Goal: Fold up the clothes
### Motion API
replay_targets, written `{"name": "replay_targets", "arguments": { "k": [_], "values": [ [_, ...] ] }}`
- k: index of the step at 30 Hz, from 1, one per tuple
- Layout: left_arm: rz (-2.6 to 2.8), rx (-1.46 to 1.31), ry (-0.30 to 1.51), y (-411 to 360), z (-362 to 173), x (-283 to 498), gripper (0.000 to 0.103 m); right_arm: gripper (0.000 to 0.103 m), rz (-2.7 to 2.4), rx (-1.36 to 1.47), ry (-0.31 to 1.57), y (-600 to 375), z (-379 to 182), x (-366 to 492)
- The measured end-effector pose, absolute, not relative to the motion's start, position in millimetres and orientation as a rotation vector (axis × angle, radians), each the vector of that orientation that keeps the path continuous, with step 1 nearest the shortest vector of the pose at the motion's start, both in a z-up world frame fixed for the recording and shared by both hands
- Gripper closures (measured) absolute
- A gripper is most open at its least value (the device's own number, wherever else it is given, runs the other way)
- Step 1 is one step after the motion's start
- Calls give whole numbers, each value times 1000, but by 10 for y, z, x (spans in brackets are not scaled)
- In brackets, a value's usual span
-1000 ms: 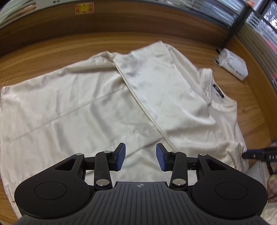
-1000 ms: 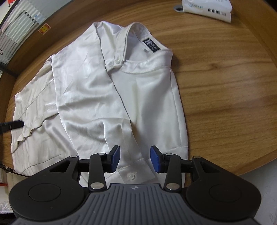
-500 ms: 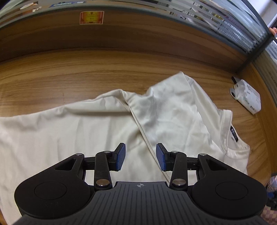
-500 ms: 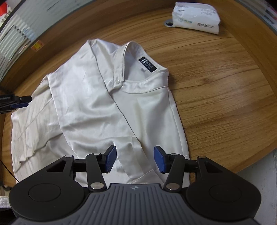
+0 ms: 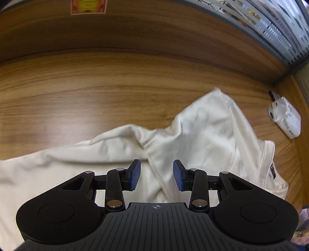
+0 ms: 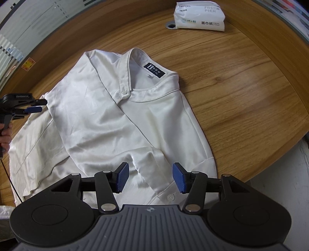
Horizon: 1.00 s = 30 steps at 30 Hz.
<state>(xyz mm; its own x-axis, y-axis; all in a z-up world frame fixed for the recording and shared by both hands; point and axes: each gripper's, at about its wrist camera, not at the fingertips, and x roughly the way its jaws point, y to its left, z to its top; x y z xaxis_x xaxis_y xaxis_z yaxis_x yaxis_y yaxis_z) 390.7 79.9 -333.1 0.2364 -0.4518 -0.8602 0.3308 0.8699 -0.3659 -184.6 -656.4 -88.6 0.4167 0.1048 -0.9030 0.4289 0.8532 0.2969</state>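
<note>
1. Surface (image 6: 241, 92): wood, carries everything; more bare wood shows in left view vs 1 s ago, since that cam has pulled back.
2. Shirt (image 6: 115, 119): white, lies collar-up mid-surface w/ one sleeve folded diagonally across the chest, prob. to narrow it.
3. Tissue pack (image 6: 199, 17): parked far side, well apart.
4. Left gripper (image 5: 156, 175): jaws apart, empty, above the shirt.
5. Right gripper (image 6: 149, 178): jaws apart, wider than before, over the cuff (image 6: 171, 195).
</note>
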Motion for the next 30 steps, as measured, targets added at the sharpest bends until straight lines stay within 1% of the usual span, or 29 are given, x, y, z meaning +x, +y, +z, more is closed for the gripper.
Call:
{"name": "replay_targets", "arguments": {
  "k": [1, 2, 3, 7, 11, 14, 15, 17, 19, 23, 27, 30],
  "values": [
    [-541, -137, 1226, 797, -3359, 3940, 84, 44, -220, 540, 1136, -6558, -881, -1850],
    [-543, -158, 1229, 800, -3389, 3970, 94, 43, -227, 541, 1134, -6549, -869, -1860],
    [-549, -165, 1220, 807, -3400, 3980, 98, 43, -234, 542, 1132, -6542, -859, -1870],
    [-520, -127, 1103, 842, -3301, 3971, 99, 41, -256, 545, 1130, -6538, -841, -1915],
    [-466, -220, 1133, 947, -3314, 4102, 99, 41, -276, 549, 1130, -6541, -831, -1951],
    [-449, -246, 1212, 982, -3434, 4178, 96, 41, -282, 549, 1133, -6545, -843, -1952],
    [-449, -247, 1215, 986, -3436, 4178, 89, 41, -282, 548, 1134, -6544, -849, -1950],
    [-447, -245, 1214, 1023, -3425, 4156, 81, 40, -277, 547, 1139, -6545, -867, -1939],
    [-455, -242, 1206, 1049, -3384, 4135, 76, 40, -272, 543, 1147, -6542, -897, -1926],
    [-464, -217, 1207, 1081, -3338, 4144, 74, 40, -255, 518, 1177, -6511, -984, -1910],
    [-471, -192, 1189, 1151, -3244, 4049, 67, 40, -245, 517, 1194, -6507, -1061, -1922],
    [-485, -174, 1182, 1183, -3206, 3977, 67, 40, -235, 510, 1199, -6518, -1092, -1937]
  ]
}}
